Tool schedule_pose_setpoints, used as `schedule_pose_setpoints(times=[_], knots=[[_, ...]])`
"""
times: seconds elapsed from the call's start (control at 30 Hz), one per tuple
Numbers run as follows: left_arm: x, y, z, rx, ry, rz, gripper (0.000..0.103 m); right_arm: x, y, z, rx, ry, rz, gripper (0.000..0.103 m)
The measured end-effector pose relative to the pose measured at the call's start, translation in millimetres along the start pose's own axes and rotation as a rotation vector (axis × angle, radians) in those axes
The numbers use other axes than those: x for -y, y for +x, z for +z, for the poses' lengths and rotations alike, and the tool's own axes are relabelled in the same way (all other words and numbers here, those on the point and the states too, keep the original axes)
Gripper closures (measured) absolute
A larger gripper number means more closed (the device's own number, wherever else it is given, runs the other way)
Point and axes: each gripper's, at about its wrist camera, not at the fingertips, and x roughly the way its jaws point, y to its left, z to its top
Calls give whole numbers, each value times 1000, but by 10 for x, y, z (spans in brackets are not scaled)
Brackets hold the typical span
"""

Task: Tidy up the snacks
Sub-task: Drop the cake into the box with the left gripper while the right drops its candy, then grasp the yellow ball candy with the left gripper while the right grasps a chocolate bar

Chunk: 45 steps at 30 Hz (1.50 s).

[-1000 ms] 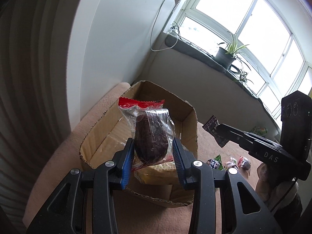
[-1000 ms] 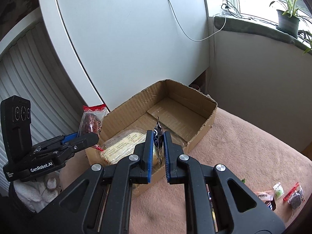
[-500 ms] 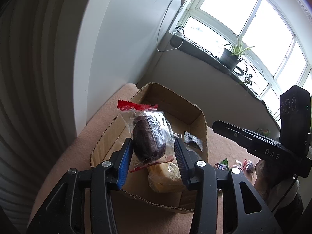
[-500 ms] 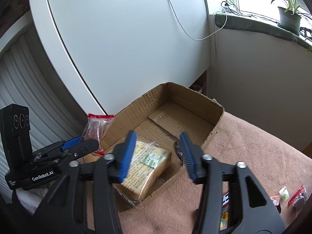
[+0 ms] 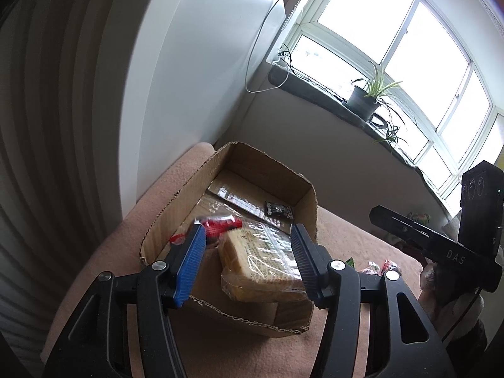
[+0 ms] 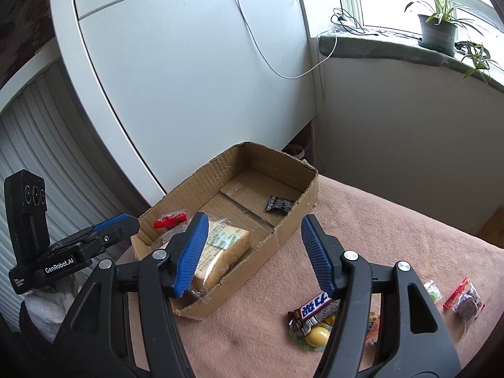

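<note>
Starting nearest, the left gripper (image 5: 249,261) is seen spread wide with nothing between its jaws, poised above the near end of the cardboard box (image 6: 296,220). The right gripper (image 6: 255,252) is likewise released and empty, held over the blanket (image 6: 393,230) just right of the box. Inside the box, a wrapped bread loaf (image 5: 264,264) lies at the near end, a red-sealed snack bag (image 5: 217,223) just left of it, and a small dark packet (image 6: 278,204) farther back. Loose snacks remain on the blanket to the right: a chocolate bar (image 6: 315,310), a yellow sweet (image 6: 318,337) and a dark wrapped cake (image 6: 467,302). A slip is judged possible, since crinkly wrappers may be pinched by an edge only, and the box's low torn wall could be snagged.
</note>
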Motion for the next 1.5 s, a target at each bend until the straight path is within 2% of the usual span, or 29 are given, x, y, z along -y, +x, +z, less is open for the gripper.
schedule_pose_setpoints(times=[0.5, 0.83, 1.07, 1.27, 1.5], knots=[[579, -10, -222, -34, 73, -92, 48, 682, -770, -466, 45, 104, -112, 39], [1043, 199, -515, -114, 133, -150, 48, 1295, -1108, -917, 37, 226, -176, 39], [1248, 390, -809, -204, 148, -180, 51, 1594, -1077, -1144, 10, 331, -172, 39], [1375, 602, -1063, -293, 174, -187, 61, 1660, -819, -1229, -38, 387, -156, 39], [1500, 826, -1126, -338, 194, -178, 62, 1727, -528, -1206, -80, 441, -148, 39]])
